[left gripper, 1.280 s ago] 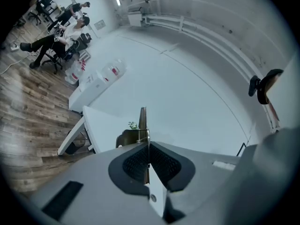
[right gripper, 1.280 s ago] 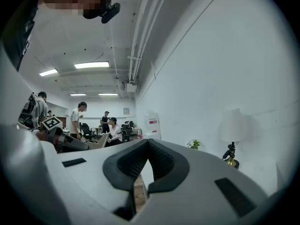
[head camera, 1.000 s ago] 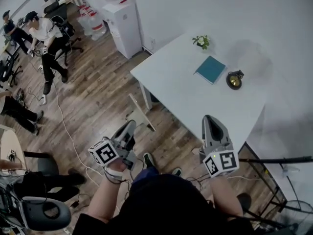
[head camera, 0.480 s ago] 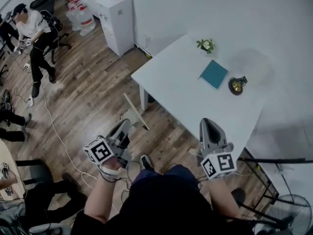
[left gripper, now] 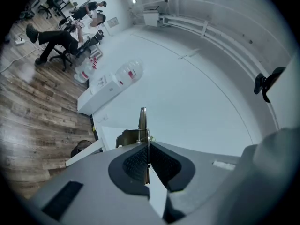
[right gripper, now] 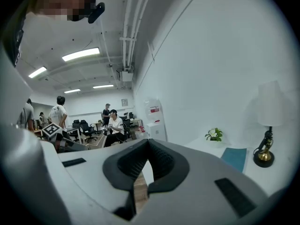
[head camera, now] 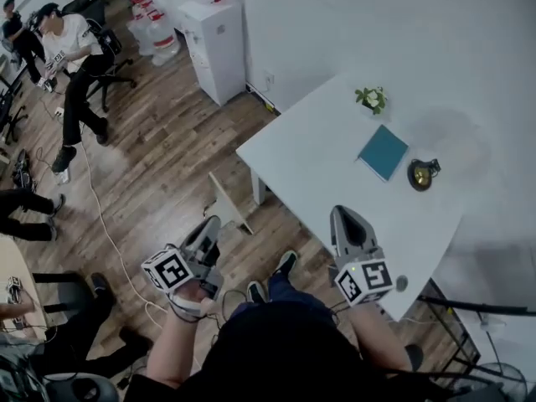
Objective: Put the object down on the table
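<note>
My left gripper (head camera: 213, 223) is shut on a thin beige flat object (head camera: 224, 202), which sticks out ahead of it over the wooden floor, left of the white table (head camera: 318, 166). In the left gripper view that object (left gripper: 143, 121) stands edge-on between the left gripper's (left gripper: 147, 150) closed pads. My right gripper (head camera: 339, 214) is by the table's near edge. Its jaws meet with nothing between them, as the right gripper view shows for the right gripper (right gripper: 147, 149).
On the table stand a small potted plant (head camera: 371, 99), a teal book (head camera: 383, 152) and a small dark-based lamp (head camera: 423, 174). A white water dispenser (head camera: 213, 32) stands by the wall. People sit on chairs (head camera: 71, 48) at the far left, and a cable (head camera: 100, 216) runs across the floor.
The person has stepped closer to the table's near edge, and both grippers came along with them. The left gripper still holds the beige object. Both pairs of jaws look unchanged.
</note>
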Action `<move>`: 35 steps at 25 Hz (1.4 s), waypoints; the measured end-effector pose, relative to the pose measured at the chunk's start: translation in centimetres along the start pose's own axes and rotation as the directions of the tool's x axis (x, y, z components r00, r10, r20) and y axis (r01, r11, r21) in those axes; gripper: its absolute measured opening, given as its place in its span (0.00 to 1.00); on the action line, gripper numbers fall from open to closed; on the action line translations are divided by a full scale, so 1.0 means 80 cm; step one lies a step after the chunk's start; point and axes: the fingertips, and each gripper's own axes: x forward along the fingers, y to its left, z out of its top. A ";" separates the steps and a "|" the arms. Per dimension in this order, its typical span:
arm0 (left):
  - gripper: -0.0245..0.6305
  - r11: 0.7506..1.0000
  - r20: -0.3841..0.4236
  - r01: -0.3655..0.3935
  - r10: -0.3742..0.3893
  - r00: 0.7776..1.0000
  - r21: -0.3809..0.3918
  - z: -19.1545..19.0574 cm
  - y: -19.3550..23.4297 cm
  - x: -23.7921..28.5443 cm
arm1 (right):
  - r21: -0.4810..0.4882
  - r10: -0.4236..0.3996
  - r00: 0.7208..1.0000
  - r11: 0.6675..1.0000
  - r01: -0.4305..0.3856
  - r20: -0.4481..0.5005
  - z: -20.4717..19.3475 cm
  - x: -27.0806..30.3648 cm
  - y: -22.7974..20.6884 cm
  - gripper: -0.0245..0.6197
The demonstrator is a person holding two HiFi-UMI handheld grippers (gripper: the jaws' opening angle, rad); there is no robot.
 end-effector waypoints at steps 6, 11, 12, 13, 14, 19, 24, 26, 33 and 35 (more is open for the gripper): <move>0.05 0.996 0.082 -0.033 0.026 0.996 0.085 0.071 -0.030 0.033 | 0.020 0.100 0.993 0.995 -0.102 0.070 0.040 0.069 -0.020 0.05; 0.05 0.991 0.081 -0.025 0.015 0.997 0.130 0.082 -0.054 0.090 | 0.043 0.107 0.991 0.993 -0.111 0.081 0.048 0.104 -0.064 0.05; 0.05 0.990 0.072 -0.032 0.023 0.997 0.134 0.080 -0.053 0.100 | 0.044 0.106 0.991 0.993 -0.110 0.080 0.048 0.108 -0.072 0.05; 0.05 0.990 0.066 -0.032 0.023 0.998 0.135 0.078 -0.054 0.109 | 0.037 0.103 0.992 0.994 -0.106 0.078 0.048 0.112 -0.078 0.05; 0.05 0.991 0.063 -0.025 0.017 0.998 0.132 0.078 -0.054 0.117 | 0.022 0.099 0.992 0.995 -0.100 0.078 0.050 0.117 -0.083 0.05; 0.05 0.991 0.027 -0.043 0.040 0.999 0.128 0.076 -0.042 0.147 | -0.046 0.067 0.995 0.997 -0.063 0.079 0.054 0.123 -0.109 0.05; 0.05 0.992 -0.036 0.005 0.000 0.999 0.126 0.081 -0.039 0.201 | -0.027 -0.036 0.995 0.999 0.039 0.088 0.063 0.119 -0.155 0.05; 0.05 0.992 -0.072 0.056 -0.049 0.996 0.109 0.082 -0.041 0.235 | -0.031 -0.087 0.992 0.995 0.090 0.089 0.066 0.119 -0.173 0.05; 0.05 0.977 -0.313 0.185 -0.145 0.939 0.103 0.087 -0.020 0.374 | 0.018 -0.366 0.928 0.931 0.366 0.069 0.070 0.126 -0.243 0.05; 0.05 0.967 -0.366 0.237 -0.188 0.911 0.094 0.113 -0.017 0.407 | 0.036 -0.431 0.900 0.902 0.429 0.063 0.080 0.139 -0.244 0.05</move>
